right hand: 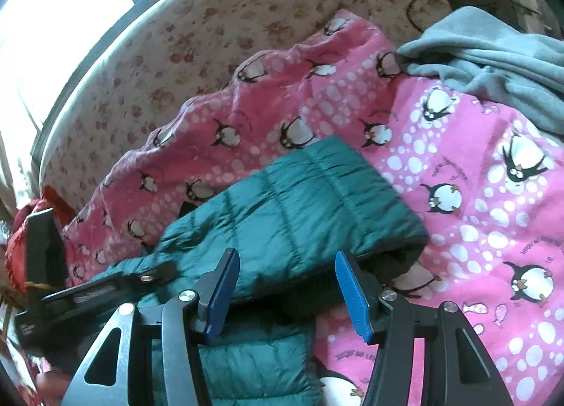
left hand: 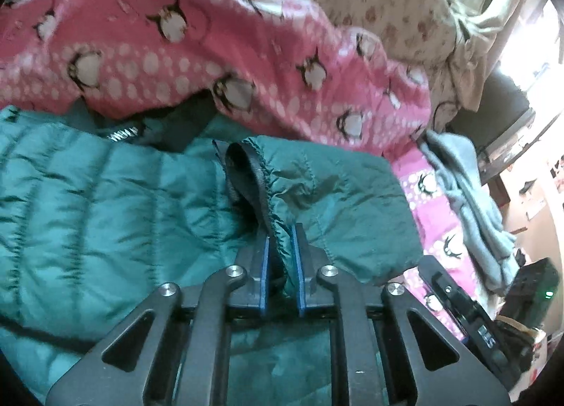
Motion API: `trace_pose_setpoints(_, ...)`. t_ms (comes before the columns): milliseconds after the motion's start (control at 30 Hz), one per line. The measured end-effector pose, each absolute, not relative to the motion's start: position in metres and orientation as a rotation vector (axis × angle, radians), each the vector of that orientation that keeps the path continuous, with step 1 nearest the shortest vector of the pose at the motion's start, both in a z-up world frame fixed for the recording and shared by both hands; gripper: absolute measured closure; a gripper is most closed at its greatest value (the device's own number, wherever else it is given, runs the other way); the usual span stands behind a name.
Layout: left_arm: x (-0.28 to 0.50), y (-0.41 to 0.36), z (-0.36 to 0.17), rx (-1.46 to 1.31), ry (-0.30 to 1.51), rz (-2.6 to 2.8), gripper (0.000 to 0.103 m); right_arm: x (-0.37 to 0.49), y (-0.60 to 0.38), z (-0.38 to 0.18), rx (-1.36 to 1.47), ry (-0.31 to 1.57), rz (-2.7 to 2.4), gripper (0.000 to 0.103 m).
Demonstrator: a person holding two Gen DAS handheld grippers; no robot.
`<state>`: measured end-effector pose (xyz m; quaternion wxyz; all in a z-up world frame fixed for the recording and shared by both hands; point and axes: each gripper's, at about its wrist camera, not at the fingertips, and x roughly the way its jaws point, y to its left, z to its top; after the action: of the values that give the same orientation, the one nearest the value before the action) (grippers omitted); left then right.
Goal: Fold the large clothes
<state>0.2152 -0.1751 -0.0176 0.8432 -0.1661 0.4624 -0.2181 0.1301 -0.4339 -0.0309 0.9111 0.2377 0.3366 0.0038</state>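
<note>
The left gripper (left hand: pixel 281 240) had its blue-padded jaws clamped on a gathered, elastic-edged hem of the teal quilted puffer jacket (left hand: pixel 105 201), which spread out ahead of and to the left of those jaws on the pink penguin-print blanket (left hand: pixel 183 39). A dark webbing loop (left hand: pixel 246 173) stood just ahead of the jaws, rising from the pinched edge beside a line of zipper teeth.

The right gripper (right hand: pixel 287 286) had its jaws wide apart, holding nothing, with a folded part of the jacket (right hand: pixel 299 208) lying just ahead of and between them. A grey fleece garment (right hand: pixel 493 60) lay crumpled well ahead and to the right of these jaws, on the blanket (right hand: pixel 486 194). Beyond the blanket lay a cream floral bedsheet (right hand: pixel 183 36), and a red fabric item (right hand: pixel 24 229) sat far to the left, partly cut off by the frame edge.

The left gripper's body (right hand: pixel 88 296) reached in from the left of the right jaws, lying over the jacket; its fingertips were not visible from this side. In the left wrist view, the right gripper's body (left hand: pixel 469 314) showed only as a dark, cropped shape to the right. That view was motion-blurred, and what lay in the dark gap under the blanket's edge could not be made out.
</note>
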Motion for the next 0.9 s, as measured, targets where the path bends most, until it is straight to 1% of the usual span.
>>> trace_pose_setpoints(267,0.203,-0.117,0.014,-0.363,0.901,-0.394,0.096,0.121,-0.448,-0.026,0.557,0.631,-0.028,0.049)
trace_pose_setpoints(467,0.194,-0.048,0.036,-0.381,0.834,-0.292,0.097,0.122,-0.450,-0.030,0.578,0.641,-0.037,0.049)
trace_pose_setpoints(567,0.192,-0.031,0.031,-0.410,0.867,-0.309,0.097,0.124,-0.447,-0.032,0.569,0.649,-0.030,0.049)
trace_pose_setpoints(700,0.193,-0.044,0.017,-0.480,0.933,-0.357,0.096,0.124,-0.444,-0.032,0.558,0.644,-0.025,0.049)
trace_pose_setpoints(733,0.195,-0.051,0.014,-0.494,0.953,-0.378,0.091,0.124,-0.444,-0.032,0.557,0.644,-0.026,0.049)
trace_pose_setpoints(800,0.198,-0.071,0.006,-0.494,0.990,-0.418,0.062,0.123,-0.445,-0.032,0.571,0.648,-0.023,0.049)
trace_pose_setpoints(833,0.198,-0.080,0.003,-0.490,0.997,-0.431,0.034,0.123,-0.446,-0.033,0.579,0.651,-0.019,0.049)
trace_pose_setpoints(867,0.198,-0.089,0.001,-0.496,0.993,-0.446,0.024,0.124,-0.446,-0.033,0.584,0.654,-0.017,0.049)
trace_pose_setpoints(900,0.198,-0.098,-0.002,-0.504,0.987,-0.458,0.024,0.124,-0.447,-0.034,0.587,0.655,-0.017,0.049)
